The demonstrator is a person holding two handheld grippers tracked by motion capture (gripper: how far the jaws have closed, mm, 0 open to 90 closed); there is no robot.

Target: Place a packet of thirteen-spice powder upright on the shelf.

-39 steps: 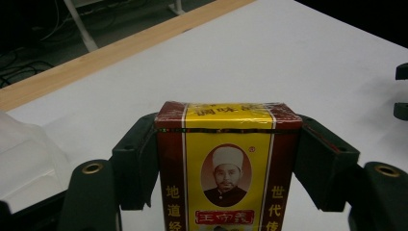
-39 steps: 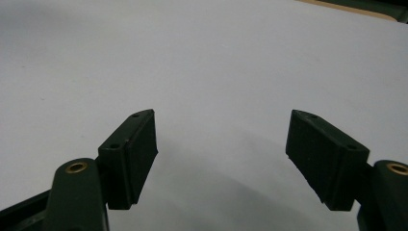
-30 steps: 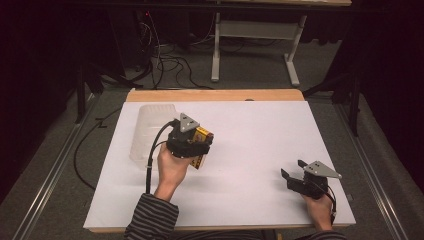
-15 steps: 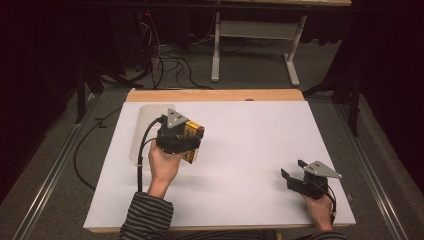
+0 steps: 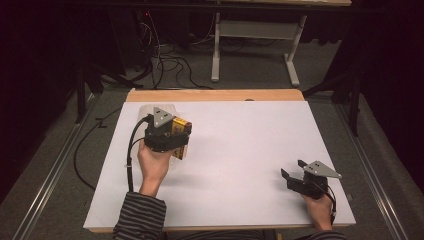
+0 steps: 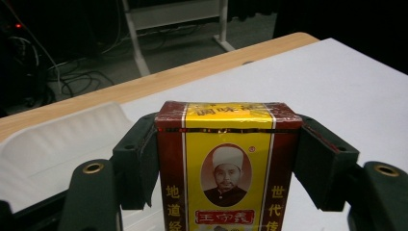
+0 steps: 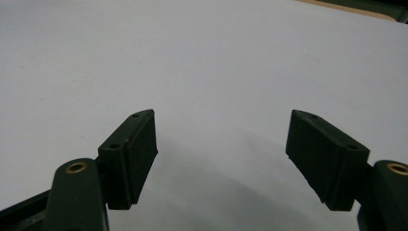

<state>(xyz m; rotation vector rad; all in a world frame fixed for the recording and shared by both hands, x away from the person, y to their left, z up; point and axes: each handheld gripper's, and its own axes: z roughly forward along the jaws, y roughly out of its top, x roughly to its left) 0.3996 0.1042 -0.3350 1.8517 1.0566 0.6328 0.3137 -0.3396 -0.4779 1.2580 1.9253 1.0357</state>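
Note:
A red and yellow box (image 6: 228, 163) with a printed portrait and Chinese characters is clamped between the jaws of my left gripper (image 6: 226, 159). In the high view the left gripper (image 5: 172, 131) holds that box (image 5: 181, 125) above the table's left part, beside a clear plastic container (image 5: 145, 112). The same container (image 6: 57, 149) lies just beyond the left jaw in the left gripper view. My right gripper (image 5: 295, 172) rests near the front right of the table. Its jaws stand wide apart with nothing between them (image 7: 221, 163).
A white sheet (image 5: 240, 150) covers the wooden table, whose bare far edge (image 5: 215, 95) shows. Beyond it are a white desk frame (image 5: 255, 35) and loose cables (image 5: 165, 60) on the floor. A cable (image 5: 131, 150) trails from the left gripper.
The left gripper has carried the box toward the far left, closer to the clear container. The right gripper has stayed put.

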